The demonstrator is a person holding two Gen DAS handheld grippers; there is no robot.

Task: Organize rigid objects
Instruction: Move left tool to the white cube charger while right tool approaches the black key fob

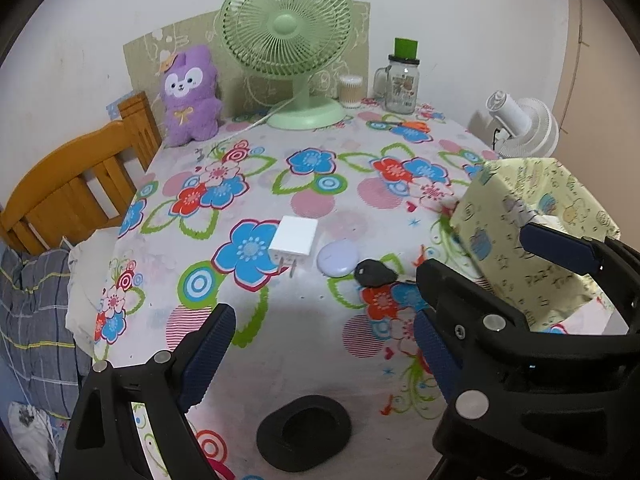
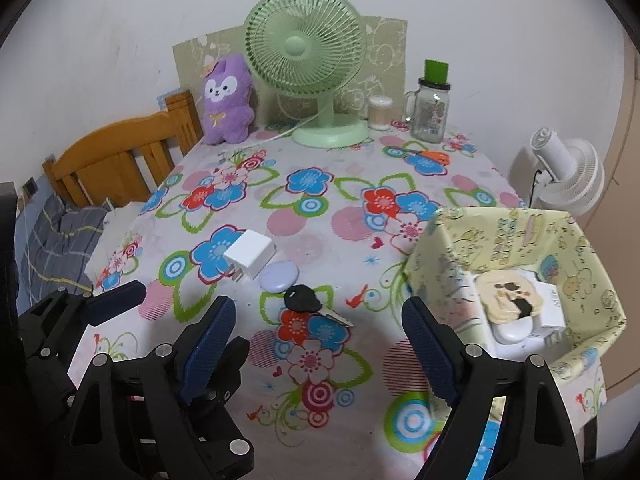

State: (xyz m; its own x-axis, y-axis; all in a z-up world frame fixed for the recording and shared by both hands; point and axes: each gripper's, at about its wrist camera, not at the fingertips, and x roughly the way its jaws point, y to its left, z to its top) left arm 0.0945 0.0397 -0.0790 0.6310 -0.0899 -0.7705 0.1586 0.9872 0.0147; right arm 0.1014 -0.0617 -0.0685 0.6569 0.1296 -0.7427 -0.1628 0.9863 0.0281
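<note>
A white plug adapter (image 2: pixel 249 260), a pale lilac oval case (image 2: pixel 279 276) and a black car key (image 2: pixel 305 300) lie side by side on the flowered tablecloth; they also show in the left wrist view: adapter (image 1: pixel 294 240), case (image 1: pixel 338 258), key (image 1: pixel 374 273). A yellow patterned fabric box (image 2: pixel 516 240) at the right holds a cream case (image 2: pixel 508 298) and white items. My left gripper (image 1: pixel 324 344) is open and empty, short of the objects. My right gripper (image 2: pixel 316 338) is open and empty, just in front of the key. A black oval ring (image 1: pixel 304 432) lies near the front edge.
A green desk fan (image 2: pixel 306 60), a purple plush toy (image 2: pixel 226 100), a cotton swab jar (image 2: pixel 379 113) and a glass mug jar (image 2: pixel 432 108) stand at the table's back. A wooden headboard (image 2: pixel 116 156) and bedding are left; a white fan (image 2: pixel 568 172) stands right.
</note>
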